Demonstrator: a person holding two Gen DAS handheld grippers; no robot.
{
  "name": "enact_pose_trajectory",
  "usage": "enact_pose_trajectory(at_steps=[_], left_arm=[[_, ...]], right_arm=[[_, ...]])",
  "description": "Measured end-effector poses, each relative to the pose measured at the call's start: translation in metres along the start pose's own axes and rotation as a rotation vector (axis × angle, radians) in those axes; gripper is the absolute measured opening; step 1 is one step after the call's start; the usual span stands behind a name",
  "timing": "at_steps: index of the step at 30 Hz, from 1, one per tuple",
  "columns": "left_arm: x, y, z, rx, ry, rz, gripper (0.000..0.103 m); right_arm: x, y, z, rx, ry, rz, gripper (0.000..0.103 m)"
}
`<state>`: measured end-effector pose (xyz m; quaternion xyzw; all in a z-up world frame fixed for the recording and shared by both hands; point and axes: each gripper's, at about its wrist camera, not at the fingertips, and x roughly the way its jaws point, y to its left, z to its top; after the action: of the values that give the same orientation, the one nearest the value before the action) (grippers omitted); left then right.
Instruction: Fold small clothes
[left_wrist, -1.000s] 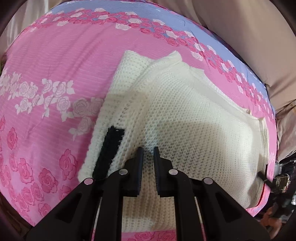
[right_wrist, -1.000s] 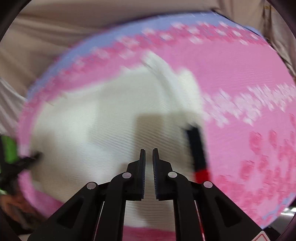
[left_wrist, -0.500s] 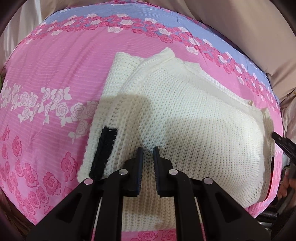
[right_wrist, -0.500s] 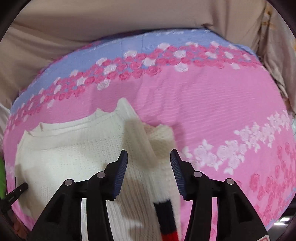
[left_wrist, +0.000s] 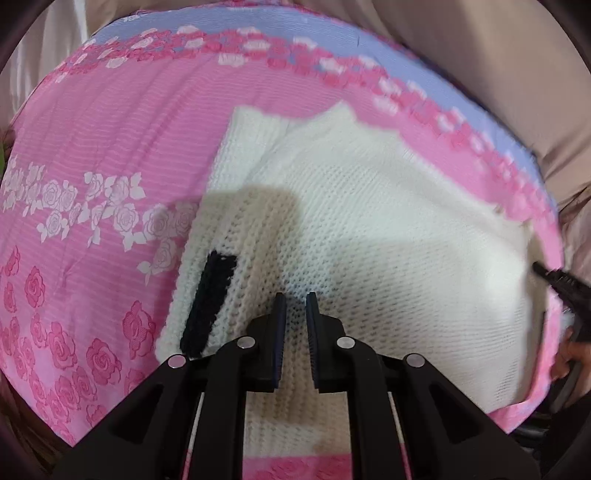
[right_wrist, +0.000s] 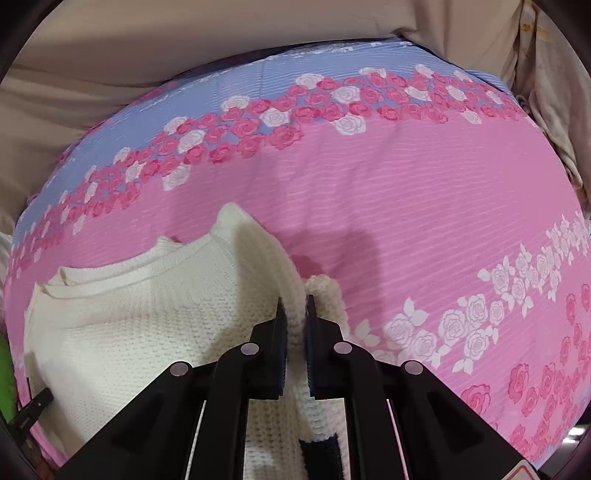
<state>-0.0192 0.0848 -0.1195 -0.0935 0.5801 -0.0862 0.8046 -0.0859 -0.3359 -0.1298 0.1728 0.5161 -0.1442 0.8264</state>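
Observation:
A cream knitted sweater (left_wrist: 369, 229) lies flat on a pink rose-print bedsheet (left_wrist: 110, 155), one sleeve with a black stripe (left_wrist: 208, 295) folded along its left side. My left gripper (left_wrist: 294, 301) is shut and empty, hovering over the sweater's lower middle. In the right wrist view the sweater (right_wrist: 140, 317) lies at the lower left. My right gripper (right_wrist: 294, 304) is shut on the sweater's raised ribbed edge (right_wrist: 273, 258) beside the folded sleeve.
The sheet's blue rose-bordered band (right_wrist: 258, 110) runs along the far side. Beige bedding (left_wrist: 498, 55) lies beyond it. The other gripper's black tip (left_wrist: 557, 282) shows at the sweater's right edge in the left wrist view.
My right gripper was open over the sweater's ribbed edge half a second ago and has closed on it. My left gripper stayed shut and shifted only slightly.

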Motion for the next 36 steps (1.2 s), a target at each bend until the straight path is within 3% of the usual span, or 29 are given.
enact_pose_trajectory(at_steps=[2,4,6,8,10,11,12,15,17,20,21,24,26,28,29,32,33,34,36], left_arm=[[-0.016,-0.002,0.009,-0.003,-0.052,-0.028,0.011],[-0.020,-0.003,0.027,-0.002,-0.078,-0.034,0.018],[-0.013,-0.003,0.042,-0.017,-0.072,-0.034,0.029],[0.006,0.000,0.060,-0.040,-0.035,-0.039,0.032],[0.022,0.000,0.072,-0.041,-0.010,-0.048,0.029],[0.025,-0.002,0.076,-0.021,-0.014,-0.049,0.021],[0.026,-0.005,0.080,0.000,-0.017,-0.027,0.000],[0.021,-0.001,0.089,0.001,-0.055,0.010,0.000],[0.017,0.013,0.096,-0.025,-0.077,0.079,0.000],[0.025,0.038,0.103,-0.083,-0.036,0.092,0.000],[0.022,0.040,0.103,-0.093,-0.037,0.079,0.000],[0.001,0.032,0.101,-0.105,-0.079,-0.086,0.000],[-0.001,0.016,0.102,-0.078,-0.080,-0.133,0.008],[0.012,-0.003,0.103,-0.033,-0.039,-0.123,0.050],[0.022,-0.013,0.103,-0.006,-0.019,-0.097,0.053],[0.046,-0.030,0.101,0.041,0.022,-0.077,0.044],[0.049,-0.032,0.100,0.050,0.020,-0.087,0.020],[0.050,-0.031,0.100,0.047,0.023,-0.090,0.007],[0.036,-0.022,0.100,0.002,-0.015,-0.118,0.006]], right_arm=[[-0.012,0.003,-0.003,-0.005,-0.027,0.029,0.012],[-0.020,0.005,-0.009,-0.016,-0.036,0.052,0.022],[-0.015,0.009,-0.011,-0.037,-0.009,0.045,0.031],[-0.008,0.012,-0.010,-0.045,0.001,0.017,0.031],[-0.001,0.012,-0.008,-0.032,0.015,0.025,0.031],[0.001,0.013,-0.007,-0.028,0.020,0.031,0.028],[0.001,0.013,-0.006,-0.027,0.017,0.036,0.012],[-0.013,0.003,0.001,0.015,-0.024,0.047,0.008],[-0.021,-0.016,0.005,0.067,-0.051,0.033,0.007],[-0.002,-0.041,0.004,0.123,0.005,-0.004,0.007],[0.002,-0.041,0.004,0.114,0.017,0.003,0.007],[-0.005,-0.025,0.008,0.066,0.001,0.017,0.008],[-0.008,-0.016,0.009,0.047,-0.003,0.025,0.009],[-0.008,-0.010,0.009,0.032,-0.002,0.028,0.011],[-0.007,-0.009,0.008,0.031,0.000,0.033,0.012],[-0.008,-0.009,0.009,0.039,-0.003,0.039,0.014],[-0.009,-0.011,0.009,0.047,0.000,0.044,0.014],[-0.009,-0.012,0.009,0.058,0.005,0.056,0.015],[-0.012,-0.015,0.011,0.079,0.004,0.097,0.015]])
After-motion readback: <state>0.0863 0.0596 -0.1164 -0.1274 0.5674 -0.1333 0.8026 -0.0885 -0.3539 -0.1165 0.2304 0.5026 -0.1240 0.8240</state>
